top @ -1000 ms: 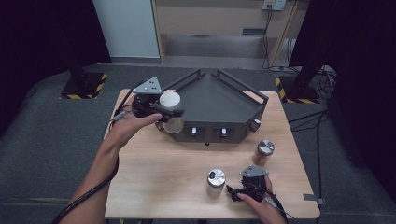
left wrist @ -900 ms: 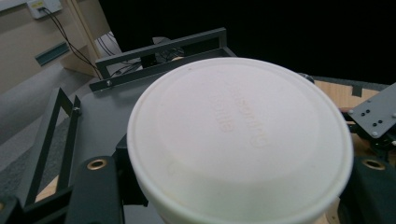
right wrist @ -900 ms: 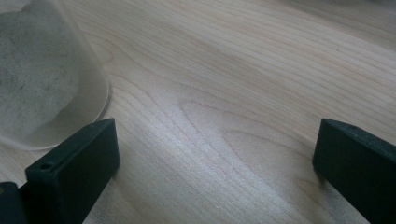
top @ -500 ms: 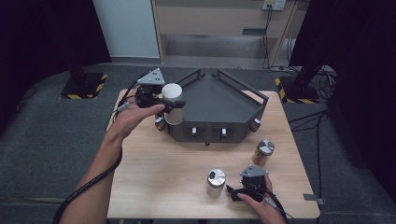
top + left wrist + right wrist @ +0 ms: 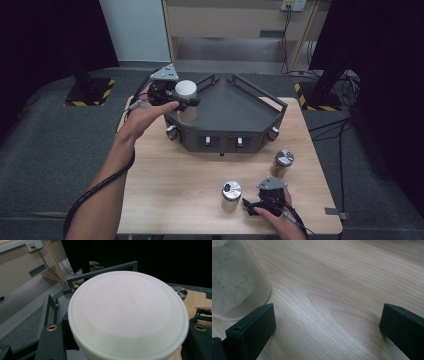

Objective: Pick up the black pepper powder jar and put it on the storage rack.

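My left claw [image 5: 184, 99] pinches a clear jar with a white lid [image 5: 185, 89], held above the far left corner of the dark angular tray [image 5: 260, 117] that stands on the far half of the wooden bench [image 5: 165, 185]. In the left gripper view the white lid [image 5: 127, 312] lies between my two black jaws, one at each lower corner, with raised lettering on its top; the tray's rail runs behind it. My left hand [image 5: 145, 112] wraps the gripper body, and its cable trails back along my forearm.

My right claw [image 5: 250, 205] rests low at the near right of the bench, jaws spread wide with nothing between them. In the right gripper view my right claw [image 5: 327, 325] frames bare wood, and the base of a clear jar holding pale powder [image 5: 234, 287] stands just beside the left jaw. From above, that jar with a metal lid [image 5: 231, 192] stands just left of the claw. A second metal-lidded jar [image 5: 284, 161] stands farther right, near the tray's right corner.
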Demonstrator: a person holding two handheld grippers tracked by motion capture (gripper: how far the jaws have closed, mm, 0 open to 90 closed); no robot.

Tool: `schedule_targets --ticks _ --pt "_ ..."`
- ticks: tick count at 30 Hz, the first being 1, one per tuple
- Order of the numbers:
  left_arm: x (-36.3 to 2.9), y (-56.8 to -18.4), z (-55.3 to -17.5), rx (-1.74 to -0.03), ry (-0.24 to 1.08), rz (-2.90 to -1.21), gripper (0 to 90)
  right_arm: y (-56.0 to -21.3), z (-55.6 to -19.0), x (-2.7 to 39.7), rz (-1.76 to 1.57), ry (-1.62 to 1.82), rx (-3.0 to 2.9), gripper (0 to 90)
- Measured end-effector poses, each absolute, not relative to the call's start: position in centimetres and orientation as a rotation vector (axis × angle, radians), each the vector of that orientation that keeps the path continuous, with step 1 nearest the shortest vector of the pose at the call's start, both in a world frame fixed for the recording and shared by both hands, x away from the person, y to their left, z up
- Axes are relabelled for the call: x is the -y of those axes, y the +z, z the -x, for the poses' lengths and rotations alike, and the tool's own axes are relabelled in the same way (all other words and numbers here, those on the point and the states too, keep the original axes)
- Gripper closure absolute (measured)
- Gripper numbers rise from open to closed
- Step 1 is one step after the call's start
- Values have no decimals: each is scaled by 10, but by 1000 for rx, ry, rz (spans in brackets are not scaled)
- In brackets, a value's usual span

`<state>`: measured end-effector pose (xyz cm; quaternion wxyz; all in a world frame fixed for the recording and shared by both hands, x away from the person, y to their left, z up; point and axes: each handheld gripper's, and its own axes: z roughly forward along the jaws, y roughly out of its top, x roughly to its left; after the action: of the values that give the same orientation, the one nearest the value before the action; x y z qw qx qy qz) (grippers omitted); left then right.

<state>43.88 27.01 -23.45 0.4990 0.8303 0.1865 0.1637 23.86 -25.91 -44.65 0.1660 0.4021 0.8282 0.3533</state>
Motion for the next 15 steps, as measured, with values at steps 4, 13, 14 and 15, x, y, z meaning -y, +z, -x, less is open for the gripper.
schedule_targets --ticks 4,13,14,15 --pt "-266 -239 -446 -460 389 -2011 326 -446 -239 259 -1145 1006 -2359 6" --pt "-258 -248 -463 -483 378 -2036 326 -446 -239 259 -1143 1005 -2360 6" --pt "-257 -249 -465 -482 377 -2033 326 -446 -239 259 -1144 1005 -2360 6" --pt "-257 -249 -465 -482 377 -2033 326 -446 -239 259 -1143 1005 -2360 6"
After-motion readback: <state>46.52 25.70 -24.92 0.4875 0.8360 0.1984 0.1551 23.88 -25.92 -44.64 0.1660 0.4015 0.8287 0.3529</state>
